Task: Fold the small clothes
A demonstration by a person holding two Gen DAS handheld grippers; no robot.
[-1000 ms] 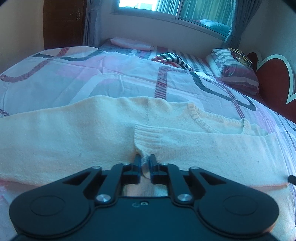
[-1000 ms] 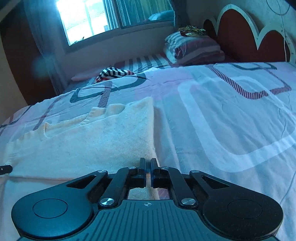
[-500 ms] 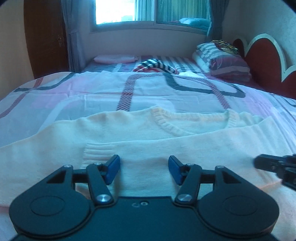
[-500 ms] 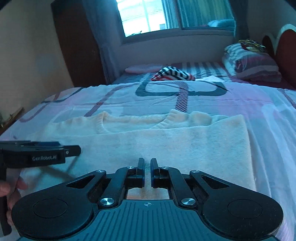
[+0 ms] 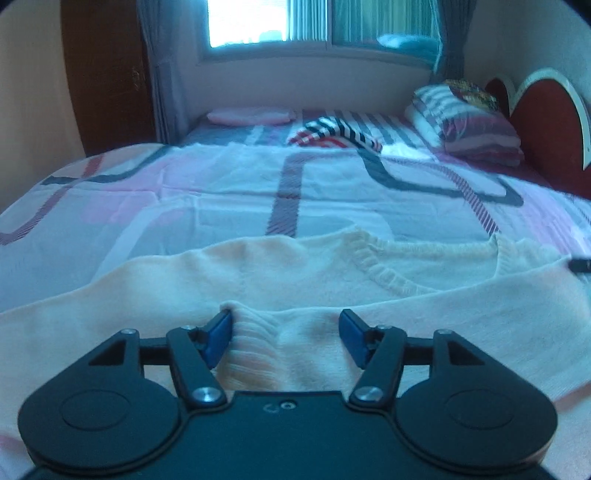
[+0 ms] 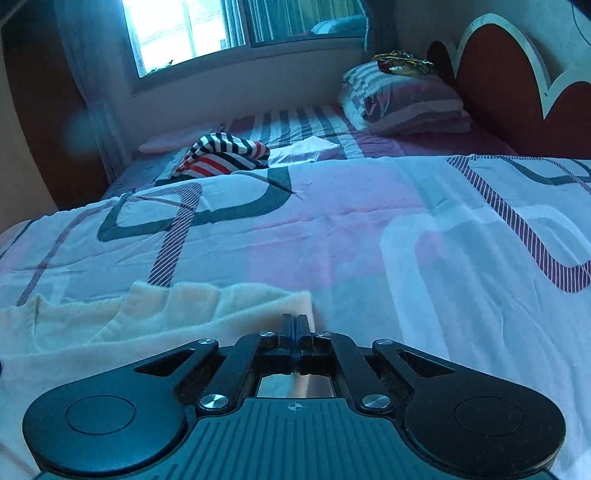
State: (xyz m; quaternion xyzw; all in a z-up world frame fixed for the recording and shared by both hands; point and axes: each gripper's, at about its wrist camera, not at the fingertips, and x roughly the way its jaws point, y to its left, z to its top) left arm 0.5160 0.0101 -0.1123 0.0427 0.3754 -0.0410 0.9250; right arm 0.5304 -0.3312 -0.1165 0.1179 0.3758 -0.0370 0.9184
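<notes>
Blue fingertips [image 5: 218, 334] of the left tool [image 5: 286, 330] stand wide apart, low over the cream sweater [image 5: 280, 273], with a ribbed sleeve cuff [image 5: 255, 339] bunched between them and touching the left one. On the right tool [image 6: 294, 326] the fingers are pressed together at the sweater's [image 6: 155, 314] right edge — whether any knit is pinched between them cannot be told. The sweater lies spread across the near part of the bed [image 5: 221, 192], neckline away from the tools, a sleeve folded over its front. Beyond it the patterned bedspread [image 6: 369, 221] runs back to a striped garment [image 6: 225, 155], a stack of pillows [image 6: 402, 99] by the red headboard [image 6: 517, 81], and the window [image 5: 288, 22].
</notes>
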